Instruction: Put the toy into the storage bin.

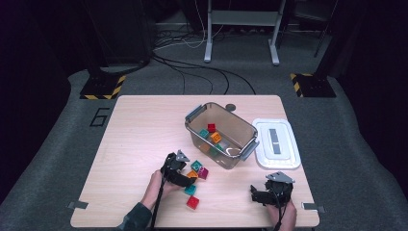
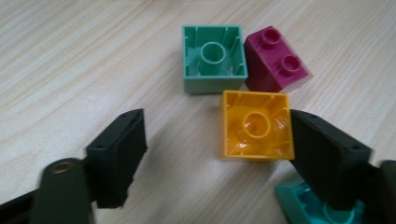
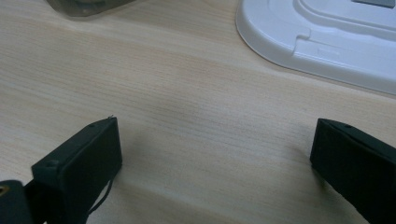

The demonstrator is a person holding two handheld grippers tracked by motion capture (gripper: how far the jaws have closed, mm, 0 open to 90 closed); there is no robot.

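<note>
I read no writing on the blocks. My left gripper (image 2: 212,154) stands half open, its right jaw touching the orange block (image 2: 256,125), left jaw clear. My right gripper (image 3: 212,163) gapes wide over bare table (image 3: 187,84), holding nothing.

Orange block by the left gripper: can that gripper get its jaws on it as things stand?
Probably yes. In the left gripper view the orange block lies upside down between the left gripper jaws, one jaw at its side, the other apart. The green block and magenta block sit beyond it, outside the gap.
</note>
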